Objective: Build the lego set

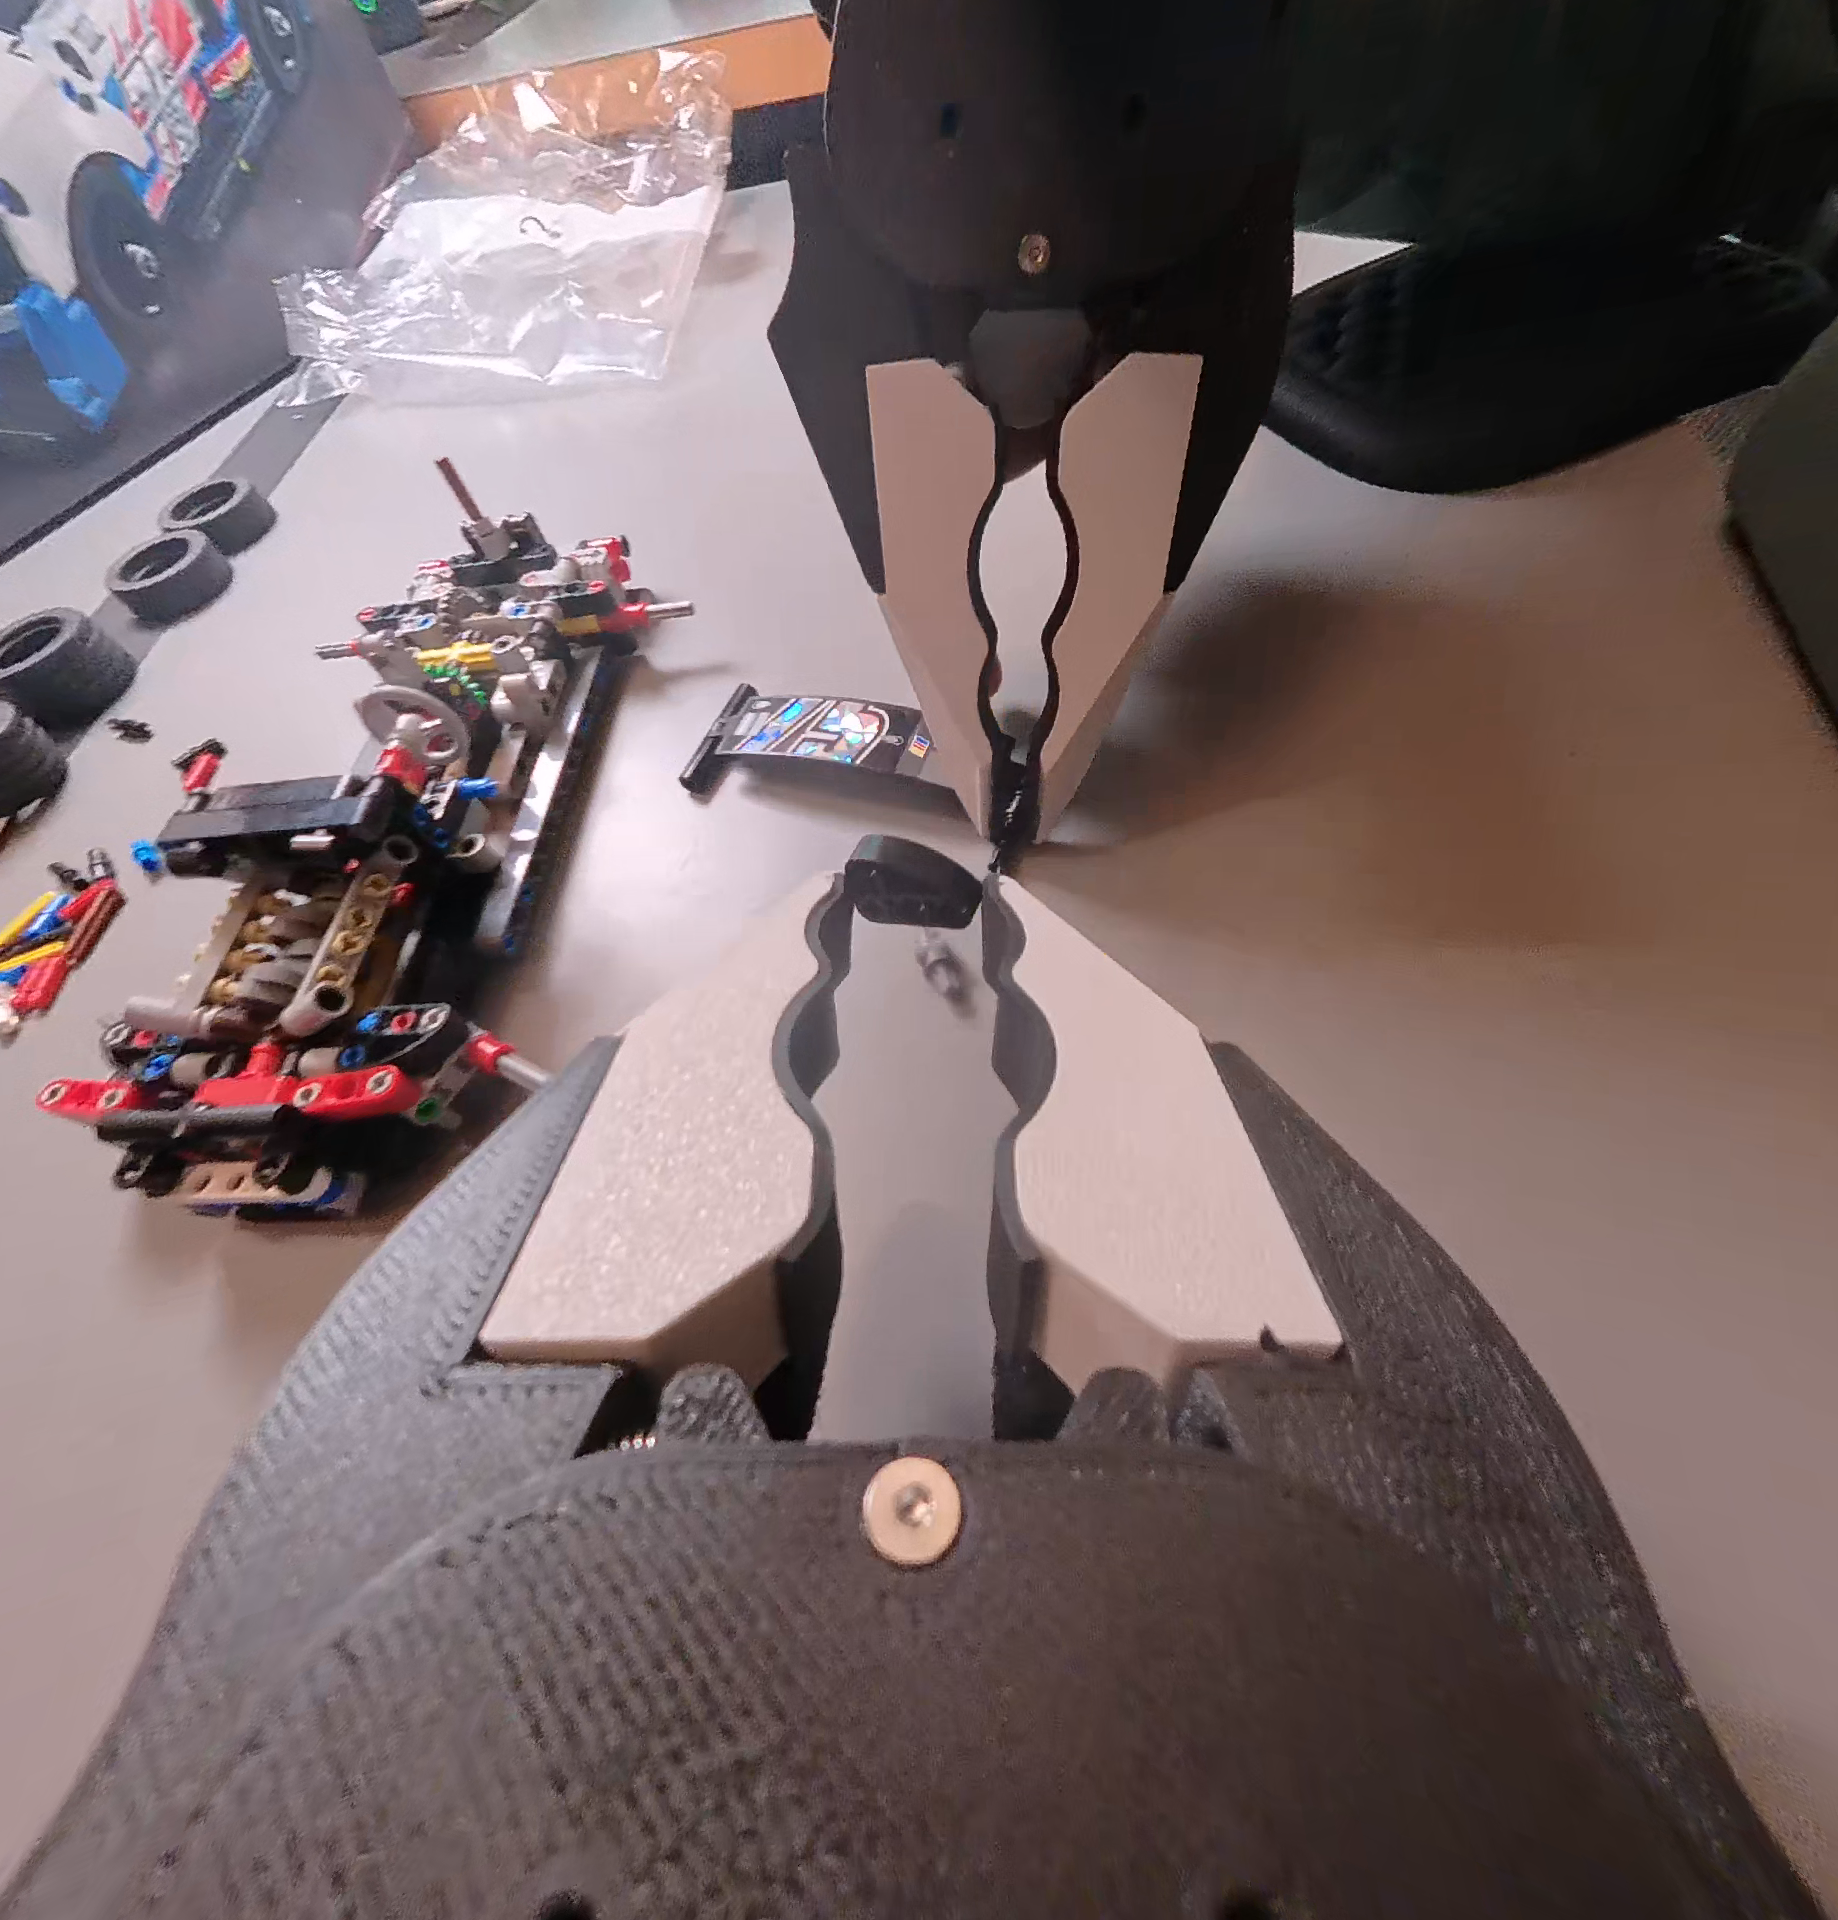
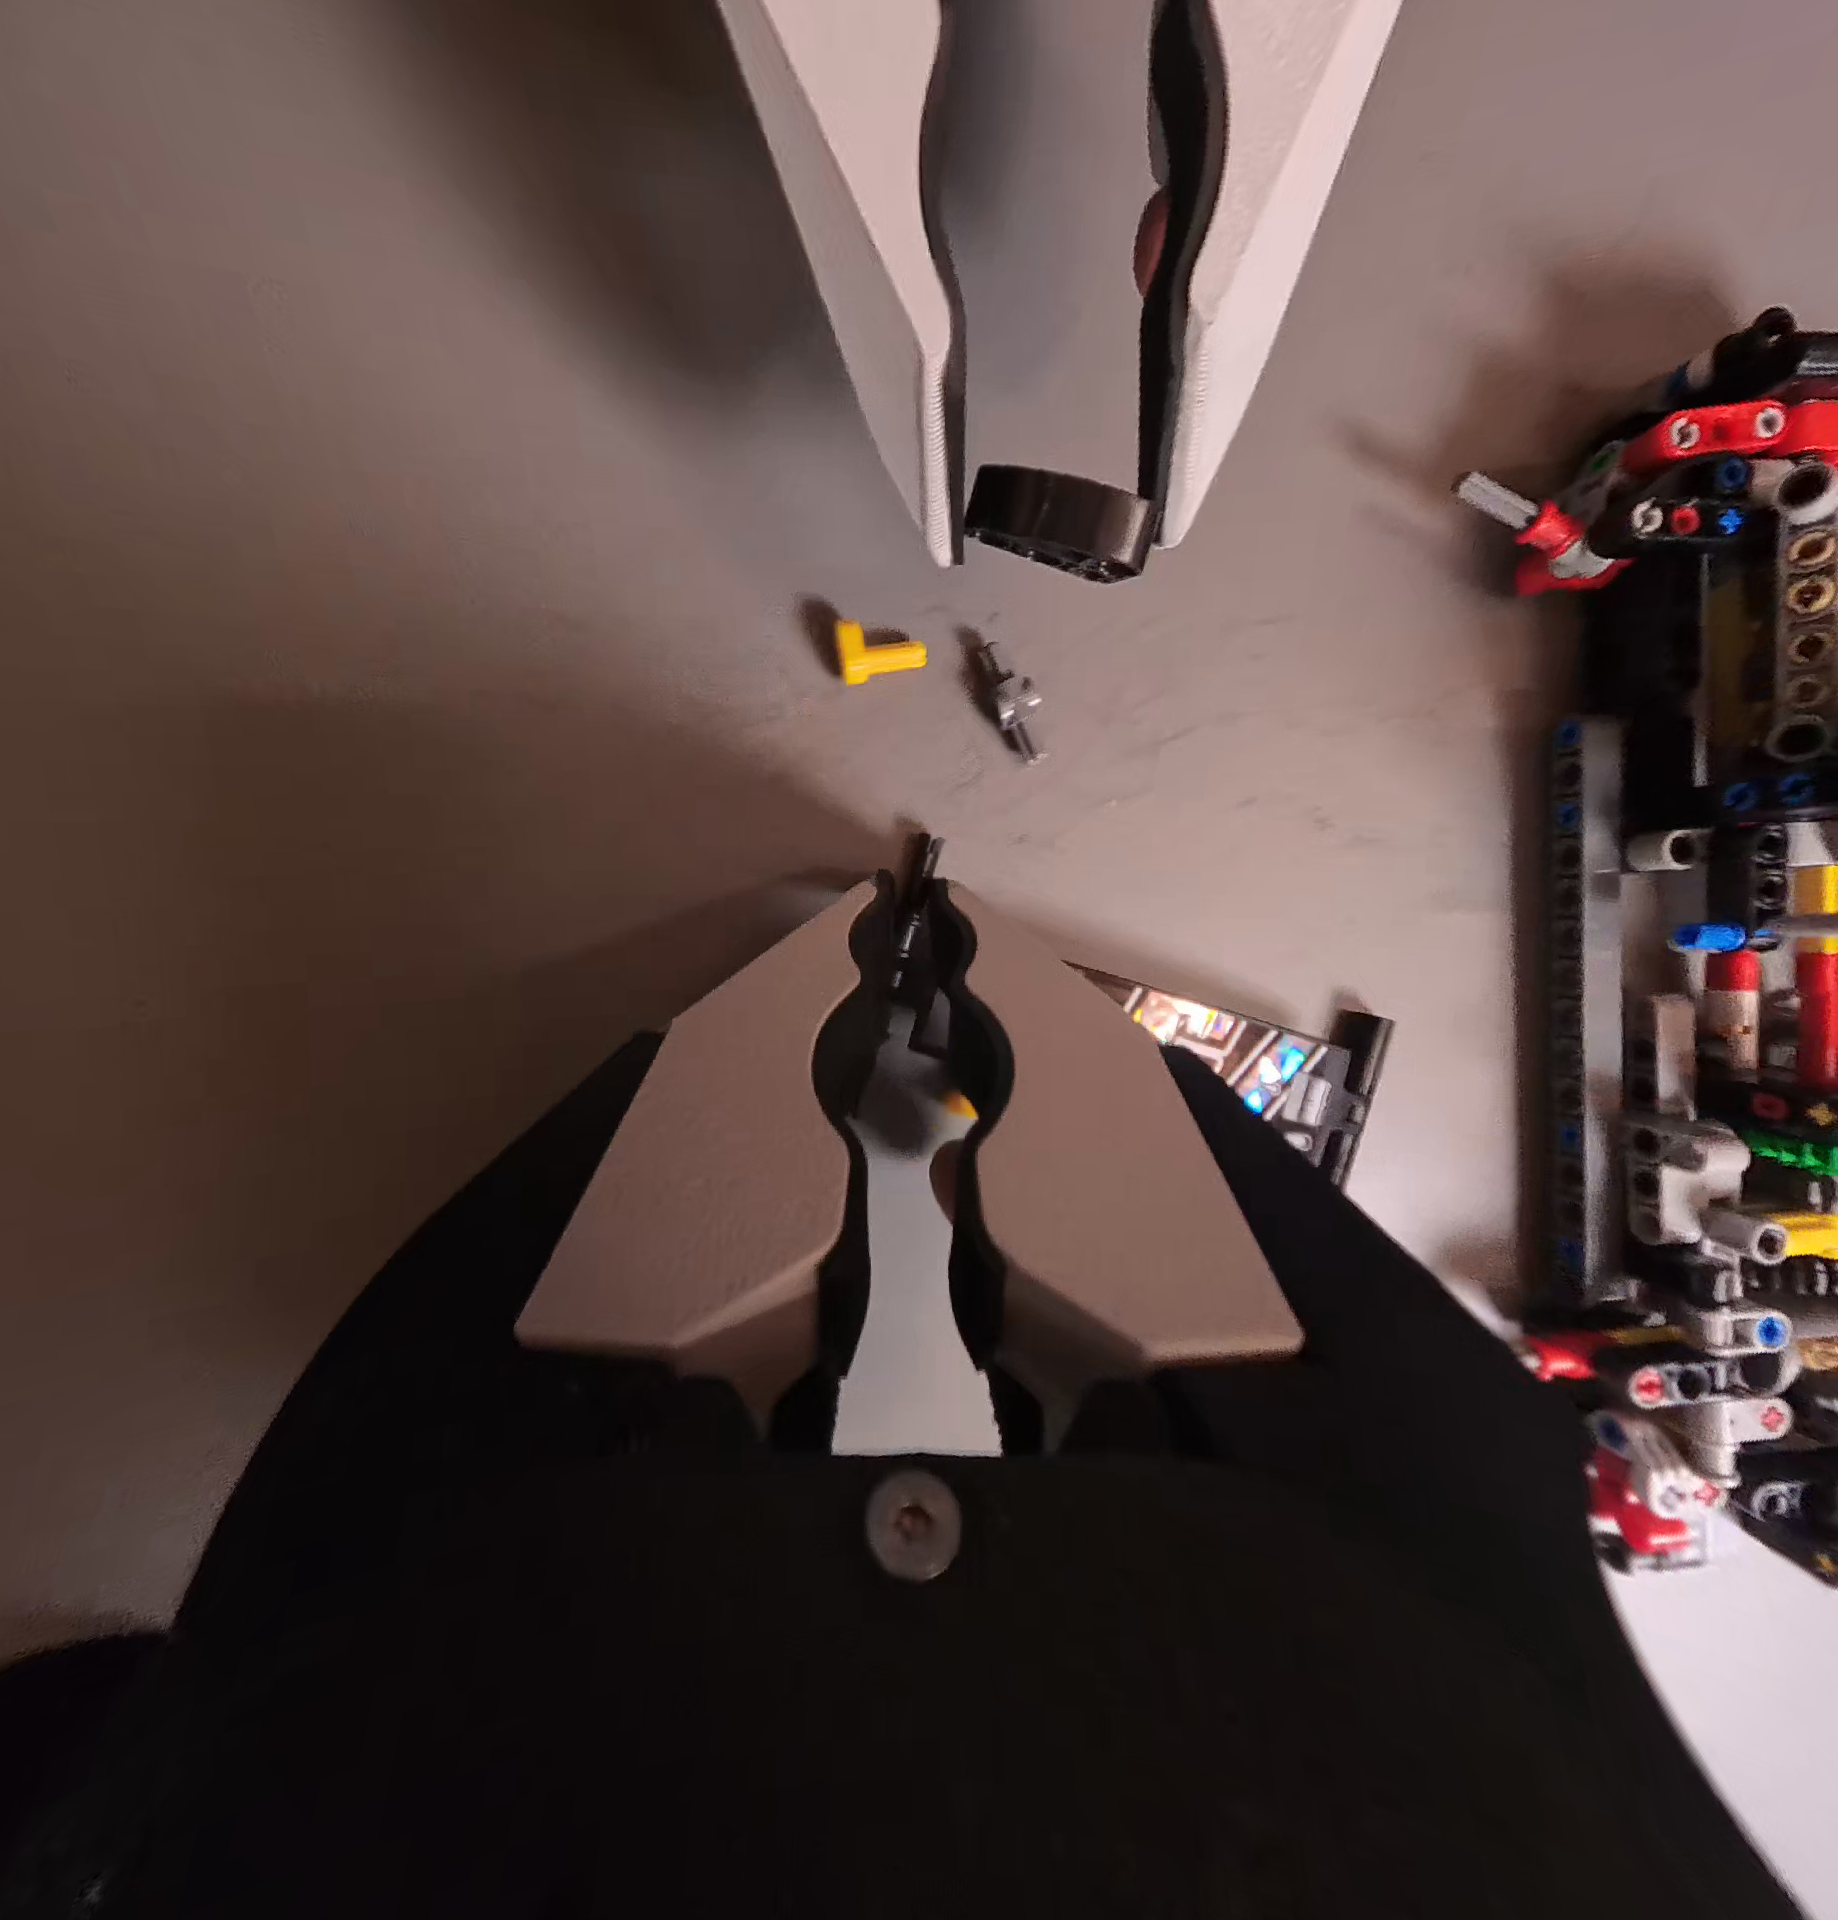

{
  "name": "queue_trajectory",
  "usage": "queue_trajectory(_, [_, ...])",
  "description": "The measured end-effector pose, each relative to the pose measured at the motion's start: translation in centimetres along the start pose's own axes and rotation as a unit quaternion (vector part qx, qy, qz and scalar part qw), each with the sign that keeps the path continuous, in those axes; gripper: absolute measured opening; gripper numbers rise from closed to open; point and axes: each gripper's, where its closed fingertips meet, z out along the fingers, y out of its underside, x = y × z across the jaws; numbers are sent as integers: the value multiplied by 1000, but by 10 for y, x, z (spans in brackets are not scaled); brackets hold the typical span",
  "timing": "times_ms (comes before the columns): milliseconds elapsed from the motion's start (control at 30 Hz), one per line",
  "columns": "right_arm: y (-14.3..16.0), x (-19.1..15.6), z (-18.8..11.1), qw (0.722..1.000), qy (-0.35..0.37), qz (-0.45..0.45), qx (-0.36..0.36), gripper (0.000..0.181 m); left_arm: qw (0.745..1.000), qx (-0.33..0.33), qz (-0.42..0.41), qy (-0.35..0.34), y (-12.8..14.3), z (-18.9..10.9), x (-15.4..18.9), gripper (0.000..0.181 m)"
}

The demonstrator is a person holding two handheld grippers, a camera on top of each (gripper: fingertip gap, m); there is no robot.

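Black connector pin clamped at the tip of the right tongs, nose protruding toward the short black beam clamped endwise in the left tongs, just above the worktop. Both parts judged light, rigid, smooth plastic; the pin is tiny and may twist or slip, so grip its rear half. A grey pin and yellow piece lie between; chassis well aside.

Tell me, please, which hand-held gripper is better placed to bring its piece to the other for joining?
Probably the right hand-held gripper: its thin black pin sticks out past the fingertips, aimed at the black beam clamped crosswise in the left hand-held gripper, which can simply hold steady.
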Motion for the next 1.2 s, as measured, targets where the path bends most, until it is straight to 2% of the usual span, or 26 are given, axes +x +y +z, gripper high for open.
queue_trajectory(33, [2,-3,-2,1000,3,-2,10,2,1000,1,0,8,-1,2,4,23])
queue_trajectory(333, [5,-14,-7,997,27,-3,67,0,999,4,0,45,-7,16,27,23])
queue_trajectory(467, [-10,-16,-17,992,27,-1,122,0,998,28,-20,48,-15,15,27,23])
queue_trajectory(700, [-38,0,-53,969,50,61,234,0,989,94,-92,72,-33,6,22,23])
queue_trajectory(967, [-41,-1,-48,968,46,78,232,0,986,96,-107,84,-34,9,25,23])
queue_trajectory(1200, [-37,-2,-44,971,45,80,219,0,993,50,-74,71,-23,14,27,23])
